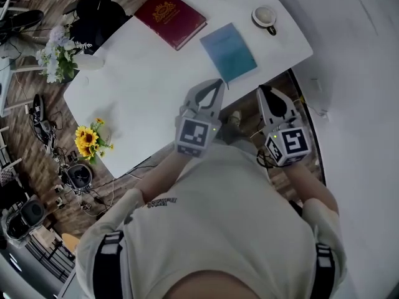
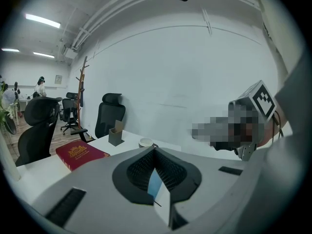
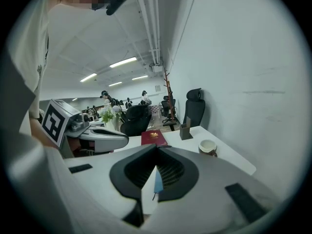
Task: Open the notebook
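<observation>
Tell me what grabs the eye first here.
A closed blue notebook lies at the white table's edge nearest the person, with a red hardcover book farther off to its left. The left gripper and right gripper, jaws together, hover just short of the notebook.

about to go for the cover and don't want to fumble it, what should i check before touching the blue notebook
1. Blue notebook closed and flat on the table: ok.
2. Notebook clear of the red book and the cup: ok.
3. Left gripper open for the cover: not ok, jaws together, empty.
4. Right gripper open: not ok, jaws together, empty.
5. A gripper at the notebook: not ok, both stop short of it.
6. Which edge opens: cannot tell.
</observation>
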`<state>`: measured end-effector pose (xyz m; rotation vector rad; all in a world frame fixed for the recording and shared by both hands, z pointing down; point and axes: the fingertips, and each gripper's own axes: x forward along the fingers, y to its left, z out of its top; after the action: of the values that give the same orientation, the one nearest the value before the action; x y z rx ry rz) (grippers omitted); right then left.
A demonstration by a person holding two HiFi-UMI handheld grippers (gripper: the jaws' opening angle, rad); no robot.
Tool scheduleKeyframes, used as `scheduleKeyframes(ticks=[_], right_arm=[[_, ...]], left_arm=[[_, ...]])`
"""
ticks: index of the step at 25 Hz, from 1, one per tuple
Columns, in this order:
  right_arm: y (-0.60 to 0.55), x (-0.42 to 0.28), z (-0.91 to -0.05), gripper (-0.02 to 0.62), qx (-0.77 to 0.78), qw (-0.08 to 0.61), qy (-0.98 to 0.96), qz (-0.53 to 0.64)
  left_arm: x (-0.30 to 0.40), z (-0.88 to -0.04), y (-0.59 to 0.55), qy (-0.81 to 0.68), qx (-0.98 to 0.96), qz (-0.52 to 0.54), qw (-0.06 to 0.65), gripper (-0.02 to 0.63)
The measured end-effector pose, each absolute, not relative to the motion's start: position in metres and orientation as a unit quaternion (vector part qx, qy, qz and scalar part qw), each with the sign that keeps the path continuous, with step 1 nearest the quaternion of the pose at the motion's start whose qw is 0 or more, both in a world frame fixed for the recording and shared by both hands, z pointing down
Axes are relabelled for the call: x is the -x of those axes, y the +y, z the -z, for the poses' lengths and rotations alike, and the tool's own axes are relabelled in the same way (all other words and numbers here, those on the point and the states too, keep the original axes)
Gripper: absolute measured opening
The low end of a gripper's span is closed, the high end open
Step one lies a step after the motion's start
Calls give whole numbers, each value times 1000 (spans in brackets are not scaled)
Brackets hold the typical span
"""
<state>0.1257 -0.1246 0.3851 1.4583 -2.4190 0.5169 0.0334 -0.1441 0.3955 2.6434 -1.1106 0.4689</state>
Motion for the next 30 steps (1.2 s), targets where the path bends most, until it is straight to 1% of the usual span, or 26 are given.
scheduleKeyframes(ticks=[4,7,13,18,19,20,27,30], right_arm=[[-138,-132,-402,4,-497,137,-834,-196],[-148,-136,-418,6,-491,152,-833,-204],[-181,-146,-468,102,-478,170,-823,-256],[-195,-154,-515,107,-474,203,-810,-281],[-198,-155,-524,118,-471,210,-808,-286],[-200,-156,-534,152,-468,216,-805,-292],[-211,-166,-593,155,-455,251,-791,-323],[-210,-167,-611,155,-451,253,-784,-343]], left_arm=[[-40,-411,-159,-386,-896,-177,126,2],[-45,-426,-170,-392,-890,-186,143,2],[-62,-467,-194,-385,-880,-223,168,2],[-79,-505,-202,-365,-873,-261,194,2],[-82,-513,-204,-361,-871,-267,200,2],[-85,-521,-205,-356,-869,-273,208,2],[-99,-579,-201,-323,-852,-322,259,2],[-101,-599,-197,-311,-845,-338,275,3]])
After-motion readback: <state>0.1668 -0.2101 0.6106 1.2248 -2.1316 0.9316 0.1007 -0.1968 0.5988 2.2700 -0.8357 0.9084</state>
